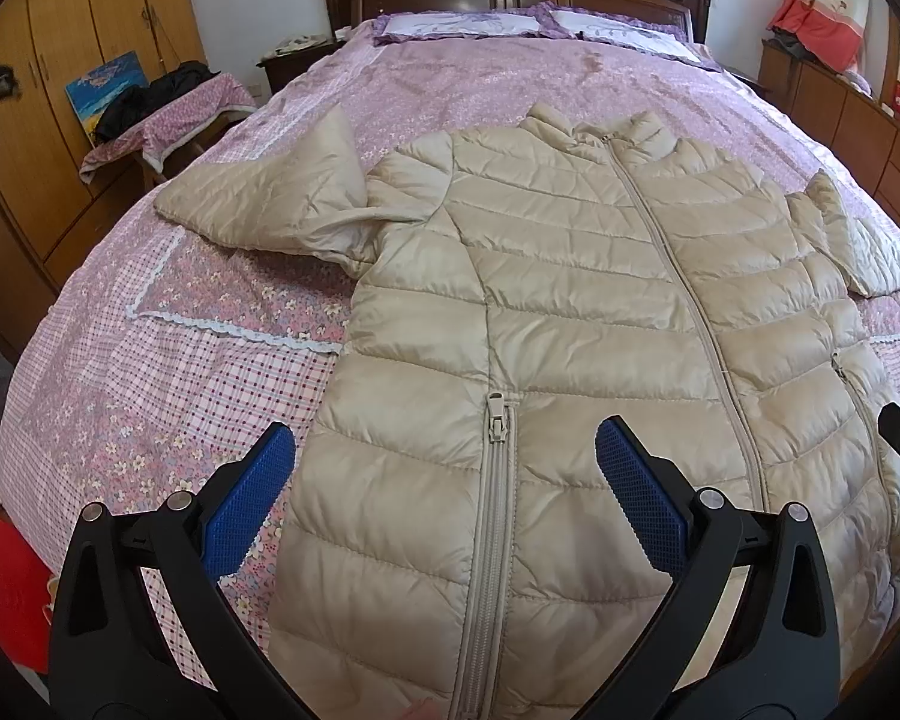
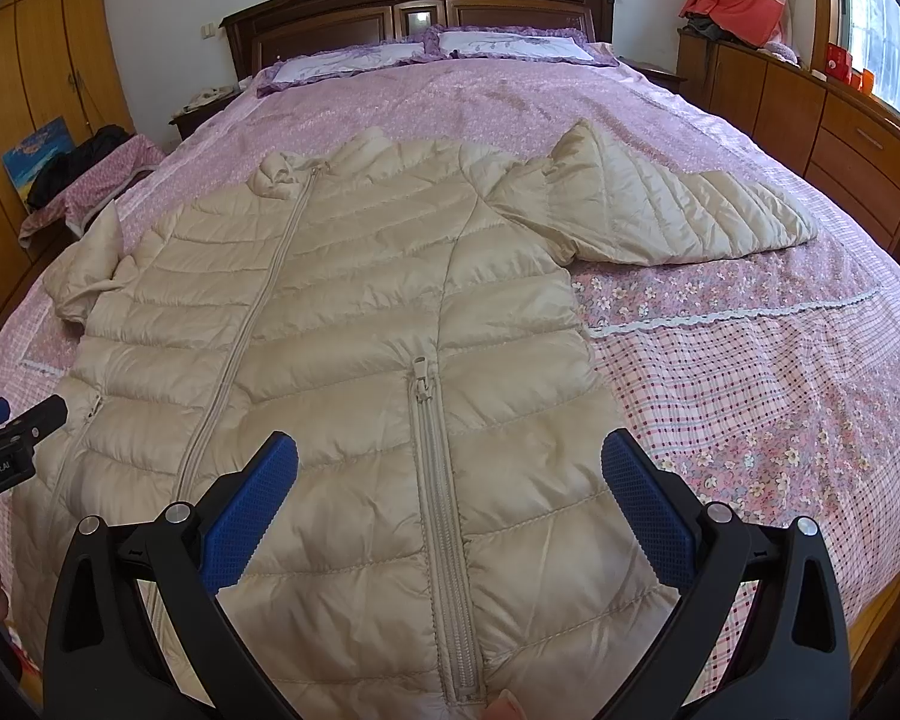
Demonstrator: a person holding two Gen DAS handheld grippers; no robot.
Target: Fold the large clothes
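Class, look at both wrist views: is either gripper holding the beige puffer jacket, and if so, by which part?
Nothing is held. The left gripper and right gripper both hover open above the puffer jacket, which lies flat on the bed.

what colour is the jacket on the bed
Beige jacket, quilted; clearest in the right wrist view.

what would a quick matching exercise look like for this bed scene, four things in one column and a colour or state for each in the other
Things:
1. quilted puffer jacket
2. bed cover
3. left gripper
4. carved wooden headboard

Colour or state:
A. dark brown
B. beige, spread flat and zipped
C. open, blue pads apart
D. pink with flowers and checks

Pairs: 1-B, 2-D, 3-C, 4-A
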